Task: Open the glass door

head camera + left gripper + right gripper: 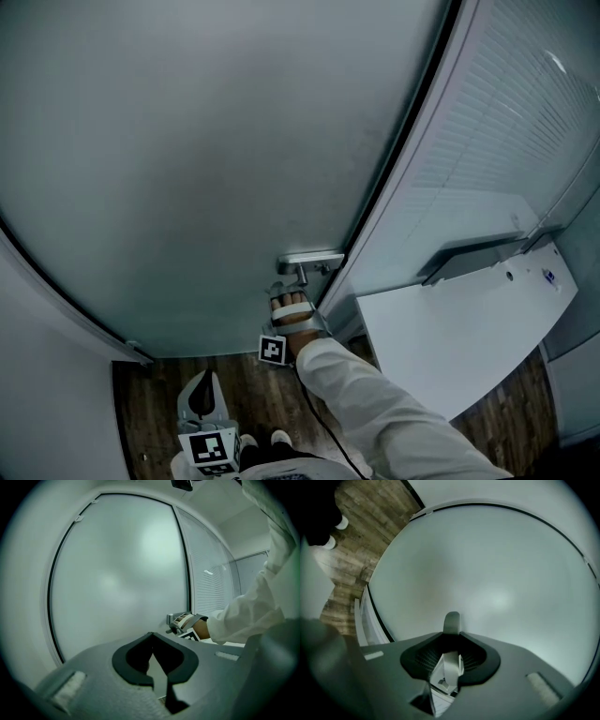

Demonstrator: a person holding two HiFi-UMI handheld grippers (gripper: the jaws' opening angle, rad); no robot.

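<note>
The frosted glass door (pixel 187 141) fills the head view, with its metal lever handle (pixel 311 257) at the right edge. My right gripper (pixel 287 287) reaches up to the handle from below. In the right gripper view the handle (pixel 451 620) runs between the jaws of the right gripper (pixel 451 667), which are shut on it. My left gripper (pixel 206 382) hangs low at the bottom left, away from the door. In the left gripper view its jaws (pixel 160 679) stand a narrow slit apart with nothing in them, and the right gripper (pixel 180 623) shows at the handle (pixel 170 618).
A dark door frame (pixel 394 178) separates the door from a glass panel with white blinds (pixel 506 122) on the right. A white tabletop (pixel 450 337) lies behind that panel. Wooden floor (pixel 150 394) and the person's shoes (pixel 253 439) are below.
</note>
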